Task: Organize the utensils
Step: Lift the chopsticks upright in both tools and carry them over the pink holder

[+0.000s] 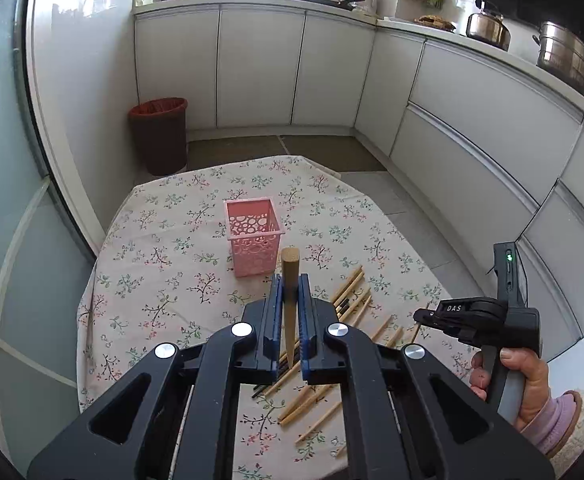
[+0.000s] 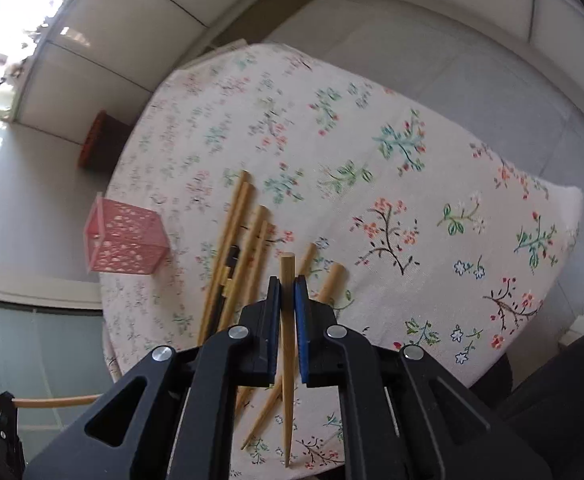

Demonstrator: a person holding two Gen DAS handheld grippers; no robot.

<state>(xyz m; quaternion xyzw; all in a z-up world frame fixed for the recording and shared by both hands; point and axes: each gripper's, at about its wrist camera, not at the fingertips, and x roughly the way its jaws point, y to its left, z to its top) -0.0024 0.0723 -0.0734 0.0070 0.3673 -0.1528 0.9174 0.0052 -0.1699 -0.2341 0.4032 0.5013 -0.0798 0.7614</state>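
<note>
Left gripper (image 1: 290, 286) clamps a round tan wooden chopstick (image 1: 290, 280) pointing toward the pink perforated plastic basket (image 1: 254, 240); right gripper (image 2: 288, 292) clamps a square-ended bamboo chopstick (image 2: 287, 272) above the loose chopsticks (image 2: 244, 240).

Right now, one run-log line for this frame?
left gripper: shut on chopstick | right gripper: shut on second chopstick | pink basket: empty, upright | loose chopsticks: on tablecloth

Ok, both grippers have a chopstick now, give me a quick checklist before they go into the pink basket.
1. Left gripper shut on its chopstick: ok.
2. Right gripper shut on its own chopstick: ok.
3. Pink basket upright, opening free: ok.
4. Basket empty inside: cannot tell, only part of the interior shows.
5. Path from left gripper to basket free of obstacles: ok.
6. Loose chopsticks still on the floral tablecloth: not ok, more to collect.
</note>
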